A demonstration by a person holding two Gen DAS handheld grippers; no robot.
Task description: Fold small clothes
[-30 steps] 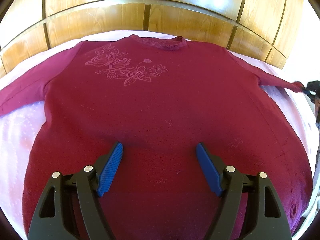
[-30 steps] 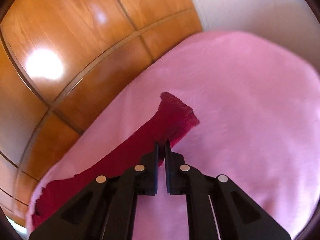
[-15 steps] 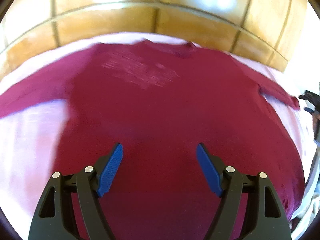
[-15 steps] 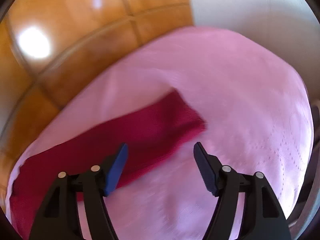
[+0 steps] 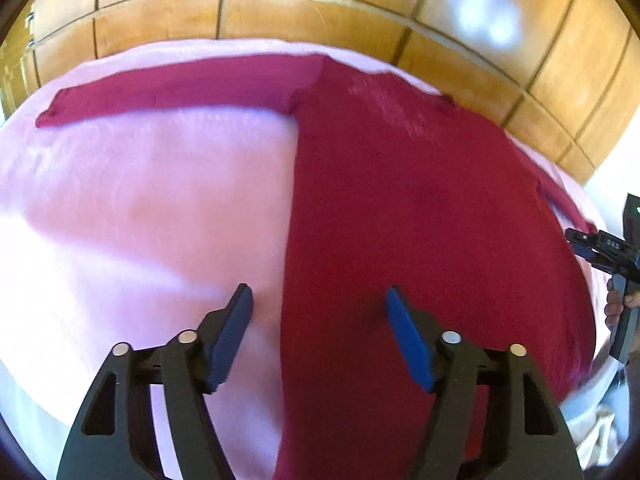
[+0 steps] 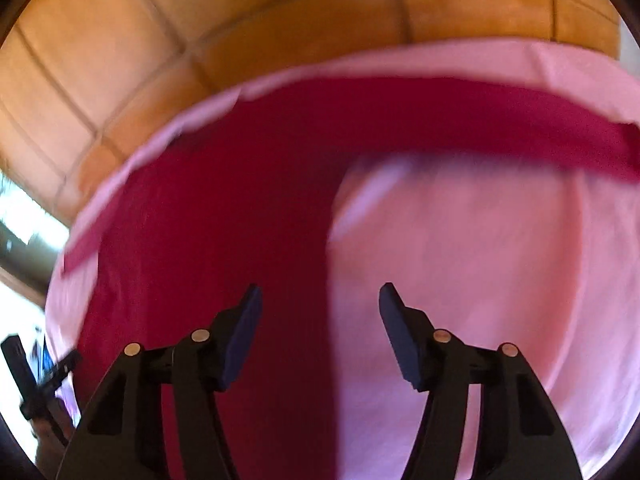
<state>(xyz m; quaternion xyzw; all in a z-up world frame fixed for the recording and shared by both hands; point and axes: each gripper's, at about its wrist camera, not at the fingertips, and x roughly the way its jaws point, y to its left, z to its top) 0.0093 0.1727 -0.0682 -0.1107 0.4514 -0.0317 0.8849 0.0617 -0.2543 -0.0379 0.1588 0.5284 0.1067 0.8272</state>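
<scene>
I held both hand-held grippers, left point(image 5: 318, 320) and right point(image 6: 320, 318), wide apart and empty over the shirt point(image 5: 400, 208), spread flat on the bed point(image 5: 140, 208) for folding.

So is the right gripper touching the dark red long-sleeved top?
Cannot tell. The right gripper hangs open over the top; neither blurred view plainly shows contact or gap.
</scene>
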